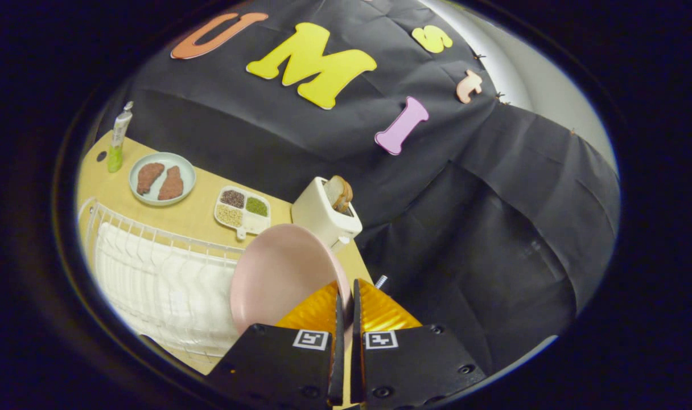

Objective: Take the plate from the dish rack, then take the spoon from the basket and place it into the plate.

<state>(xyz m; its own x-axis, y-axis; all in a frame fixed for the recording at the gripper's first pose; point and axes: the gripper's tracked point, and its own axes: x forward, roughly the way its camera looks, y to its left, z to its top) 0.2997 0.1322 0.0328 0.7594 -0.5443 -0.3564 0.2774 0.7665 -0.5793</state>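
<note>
Tongs (346, 299): fingers clenched on plate rim | Plate (277, 279): pink, round, smooth, tilted up, rim pinched between fingers, body left of them, above white dish rack (152, 279)

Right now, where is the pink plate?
The pink plate is pinched by its rim in the claw, tilted above the white dish rack, near the toaster.

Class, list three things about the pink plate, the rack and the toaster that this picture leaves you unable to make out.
- Pink plate: its near rim, in the gripper view, hidden by the tool shut on it.
- White dish rack: its near side is cut off by the view's edge.
- Toaster: its lower front is hidden behind the plate.
</note>
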